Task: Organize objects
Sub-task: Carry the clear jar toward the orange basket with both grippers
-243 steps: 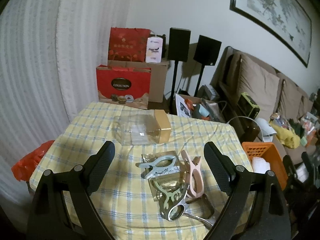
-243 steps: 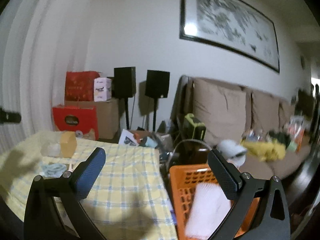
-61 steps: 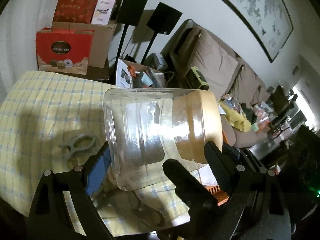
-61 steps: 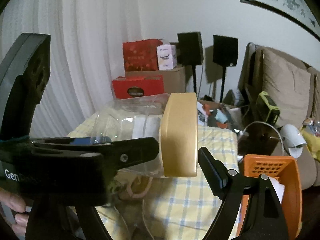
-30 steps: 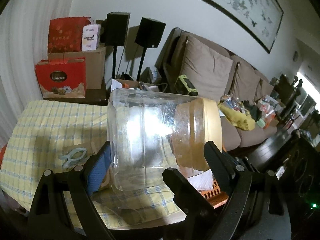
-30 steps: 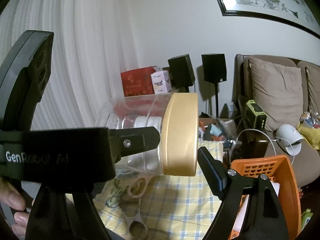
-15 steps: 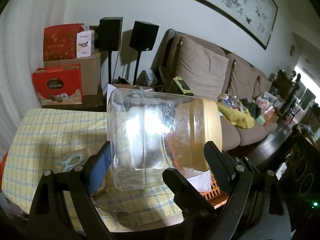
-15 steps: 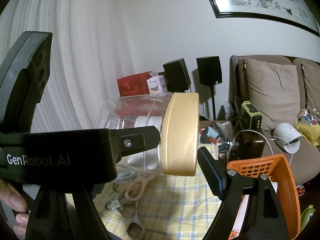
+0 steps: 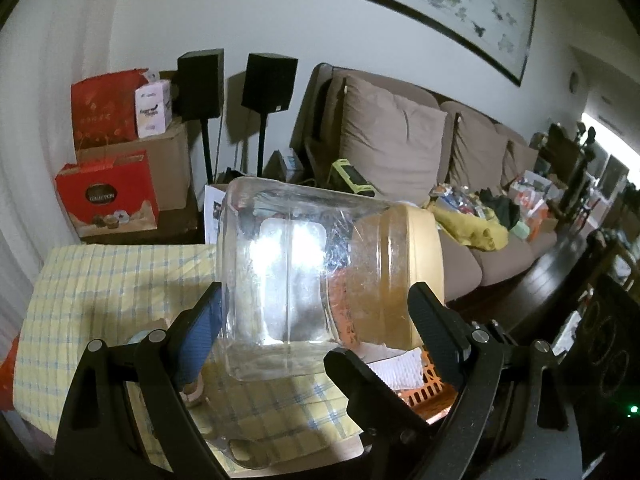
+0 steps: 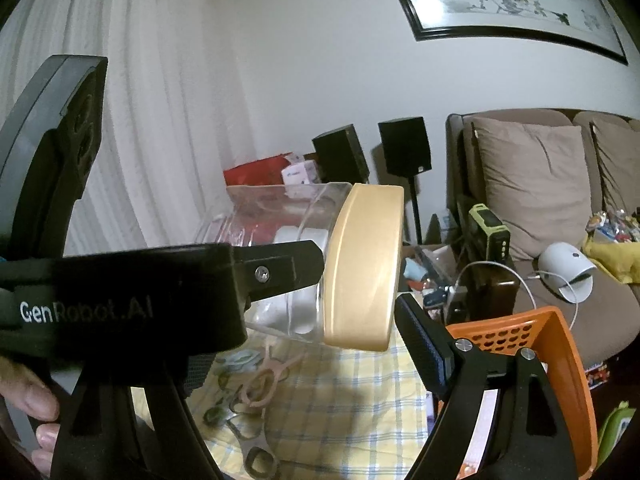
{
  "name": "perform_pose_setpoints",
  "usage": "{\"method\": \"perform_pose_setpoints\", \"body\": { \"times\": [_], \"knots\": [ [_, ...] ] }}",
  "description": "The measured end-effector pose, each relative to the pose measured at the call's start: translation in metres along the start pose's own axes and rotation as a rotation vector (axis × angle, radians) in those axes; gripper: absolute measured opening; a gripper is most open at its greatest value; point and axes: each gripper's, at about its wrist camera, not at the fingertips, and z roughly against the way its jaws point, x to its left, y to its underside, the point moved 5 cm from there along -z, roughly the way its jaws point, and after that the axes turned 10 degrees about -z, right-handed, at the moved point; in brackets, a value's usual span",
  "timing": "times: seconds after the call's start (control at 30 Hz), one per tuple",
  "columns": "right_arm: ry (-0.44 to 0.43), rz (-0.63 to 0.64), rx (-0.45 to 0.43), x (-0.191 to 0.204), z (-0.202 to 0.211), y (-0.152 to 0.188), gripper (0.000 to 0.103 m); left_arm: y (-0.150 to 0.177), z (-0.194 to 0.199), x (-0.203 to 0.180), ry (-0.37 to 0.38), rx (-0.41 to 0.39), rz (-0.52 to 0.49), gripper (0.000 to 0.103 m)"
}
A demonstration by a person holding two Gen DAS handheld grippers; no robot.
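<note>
Jar point(image 9: 292, 276), clear with gold lid point(image 10: 364, 264), now lifted off the checked surface point(image 9: 100, 280) where it earlier lay; left gripper point(image 9: 316, 320) clamps its body, right gripper point(image 10: 360, 308) spans the lid, contact unclear. Unscrewing likely follows. Jar appears empty; clips point(image 10: 260, 384) lie below.

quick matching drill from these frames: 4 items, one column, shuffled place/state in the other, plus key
Items:
1. jar
2. lid
3. basket
4. pink clip

Places/states:
A. lying on the checked tablecloth
B. orange, beside the table
C. clear, held on its side above the table
D. gold, between the right hand-held gripper fingers

Pairs: 1-C, 2-D, 3-B, 4-A
</note>
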Motion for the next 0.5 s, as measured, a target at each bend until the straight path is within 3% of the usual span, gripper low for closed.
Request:
{"method": "perform_pose_setpoints", "body": {
  "times": [0.5],
  "knots": [
    [0.017,-0.026,-0.031,-0.014,0.012,-0.008,0.084,-0.005,0.000,-0.020,-0.003,-0.008,-0.041,0.090]
  ]
}}
